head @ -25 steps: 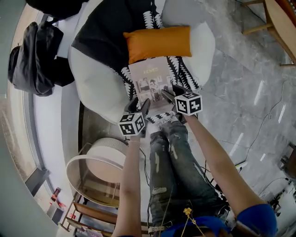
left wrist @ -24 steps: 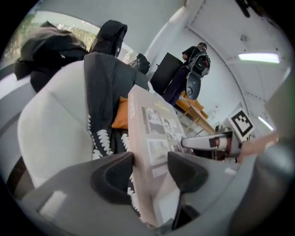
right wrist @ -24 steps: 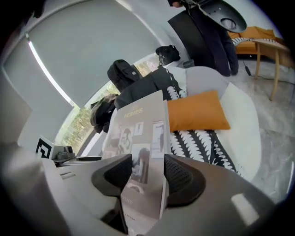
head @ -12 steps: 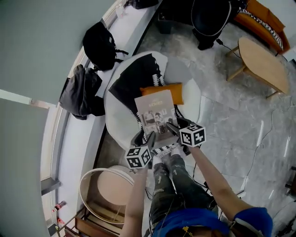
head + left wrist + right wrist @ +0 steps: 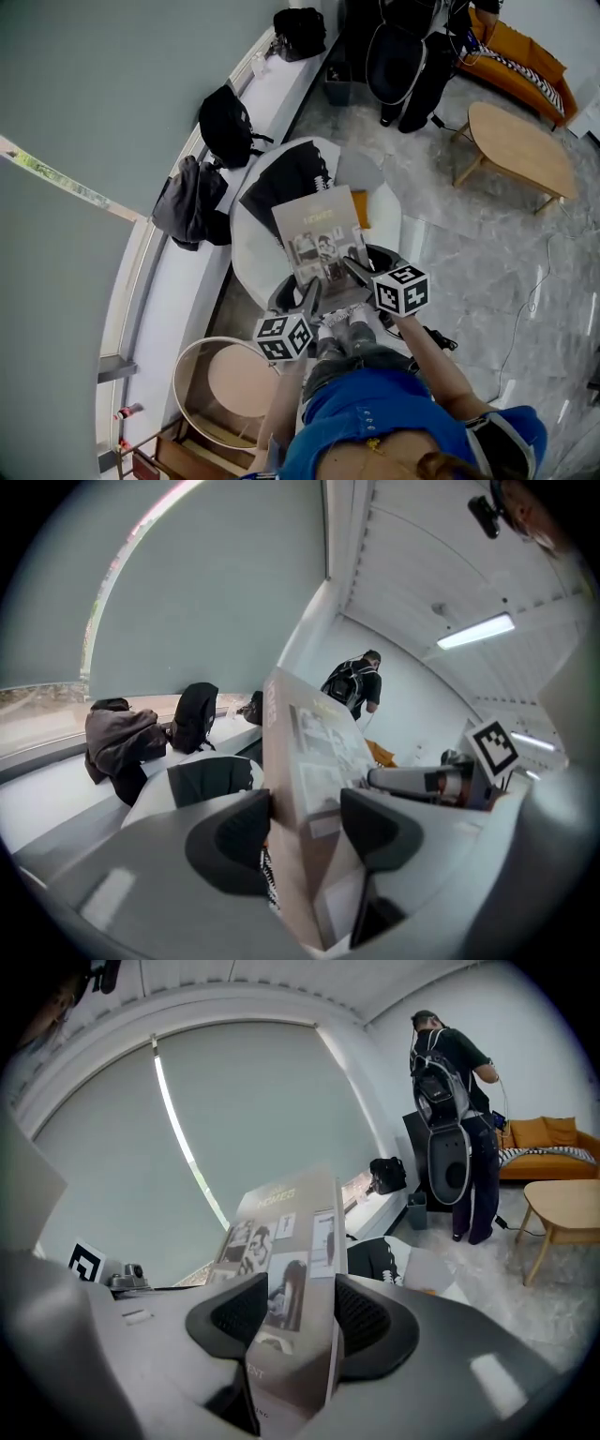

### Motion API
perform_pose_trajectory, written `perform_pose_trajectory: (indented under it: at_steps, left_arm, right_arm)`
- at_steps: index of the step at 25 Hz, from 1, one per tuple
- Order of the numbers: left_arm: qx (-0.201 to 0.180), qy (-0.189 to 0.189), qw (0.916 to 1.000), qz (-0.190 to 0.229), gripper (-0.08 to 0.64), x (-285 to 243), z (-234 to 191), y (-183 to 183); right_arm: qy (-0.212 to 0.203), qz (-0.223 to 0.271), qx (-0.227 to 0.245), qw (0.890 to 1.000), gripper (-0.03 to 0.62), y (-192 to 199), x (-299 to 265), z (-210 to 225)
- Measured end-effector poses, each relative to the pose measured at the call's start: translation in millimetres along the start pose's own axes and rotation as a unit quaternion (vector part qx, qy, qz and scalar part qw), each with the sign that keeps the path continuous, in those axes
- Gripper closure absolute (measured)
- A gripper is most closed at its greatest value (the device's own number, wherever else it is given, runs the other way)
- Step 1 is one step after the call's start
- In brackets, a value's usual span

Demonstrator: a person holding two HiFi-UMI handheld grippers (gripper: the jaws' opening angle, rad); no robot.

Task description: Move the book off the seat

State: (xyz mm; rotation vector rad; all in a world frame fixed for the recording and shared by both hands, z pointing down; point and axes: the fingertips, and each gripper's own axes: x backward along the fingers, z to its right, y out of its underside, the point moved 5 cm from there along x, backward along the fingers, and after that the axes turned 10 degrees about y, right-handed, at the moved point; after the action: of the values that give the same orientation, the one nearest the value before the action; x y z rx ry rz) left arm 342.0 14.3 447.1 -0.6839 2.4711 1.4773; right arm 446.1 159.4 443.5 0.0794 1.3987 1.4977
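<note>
The book (image 5: 317, 236), a thin grey-brown volume with black-and-white photos on its cover, hangs in the air above the white round seat (image 5: 253, 253). Both grippers hold it by its near corners. My left gripper (image 5: 307, 298) is shut on its lower left edge; the book (image 5: 305, 789) stands on edge between those jaws. My right gripper (image 5: 354, 270) is shut on its lower right edge, and the cover (image 5: 281, 1269) fills the gap between the pads. An orange cushion (image 5: 362, 208) and a black-and-white throw (image 5: 281, 178) lie on the seat below.
A round low side table (image 5: 220, 384) stands left of my legs. Backpacks (image 5: 228, 122) and a dark jacket (image 5: 187, 202) rest on the window ledge. A wooden coffee table (image 5: 516, 145) and orange sofa (image 5: 520, 52) are at far right. A person (image 5: 450, 1101) stands by the wall.
The book has risen clear of the seat with both grippers shut on it. The head view has pulled back and up, so the seat looks smaller and more of the room shows.
</note>
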Motion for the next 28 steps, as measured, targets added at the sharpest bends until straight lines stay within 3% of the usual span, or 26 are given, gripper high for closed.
perform_pose_trajectory:
  at_steps: [9,28]
  left_arm:
    - [-0.011,-0.005,0.9996,0.027,0.333,34,37,-6]
    - [-0.016,-0.025,0.9989,0.037,0.337,62,47,0]
  right_arm:
    - [-0.002,0.033,0.011,0.999,0.373,-7,47,-18]
    - [-0.026,0.047,0.019,0.998,0.371,1,62,-35]
